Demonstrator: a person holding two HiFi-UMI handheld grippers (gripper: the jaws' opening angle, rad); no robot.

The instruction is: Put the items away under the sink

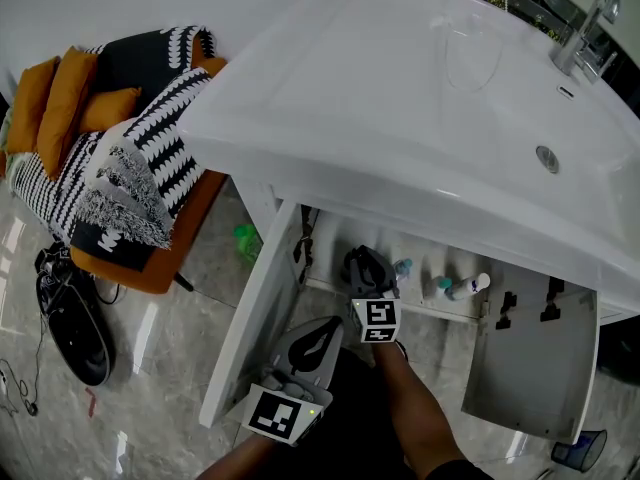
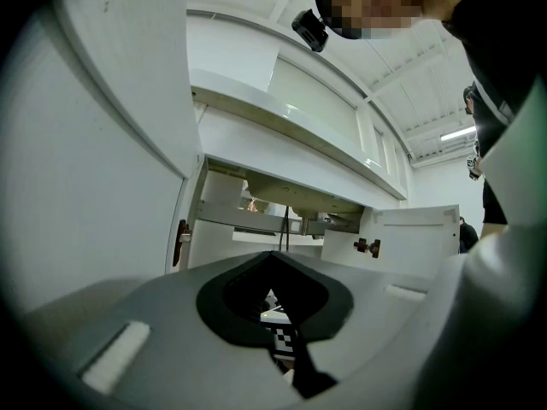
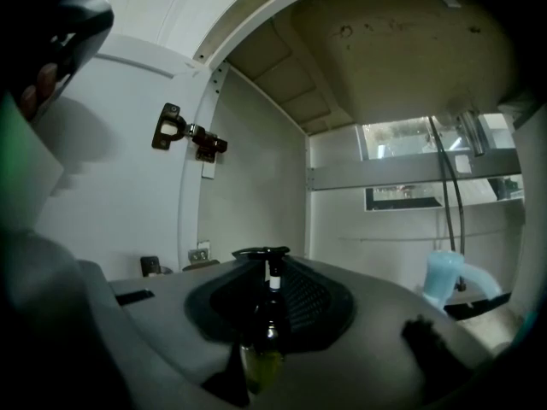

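In the right gripper view a dark pump bottle [image 3: 267,310] with yellow-green liquid stands upright between my right gripper's [image 3: 263,254] jaws, which are shut on it. The head view shows that right gripper [image 1: 362,260] reaching into the open cabinet under the white sink [image 1: 400,118]. Two small bottles [image 1: 403,266] [image 1: 440,286] and a white-capped one [image 1: 470,284] stand on the cabinet floor to its right. One pale blue bottle [image 3: 444,280] shows at the right of the right gripper view. My left gripper [image 1: 325,328] hangs lower left, outside the cabinet, jaws together and empty [image 2: 278,259].
The left cabinet door [image 1: 250,318] and the right door [image 1: 535,368] stand open. Hoses [image 3: 449,169] hang at the cabinet's back and a hinge [image 3: 184,135] sits on its left wall. An orange chair with striped throws [image 1: 140,168] stands to the left, on a glossy floor.
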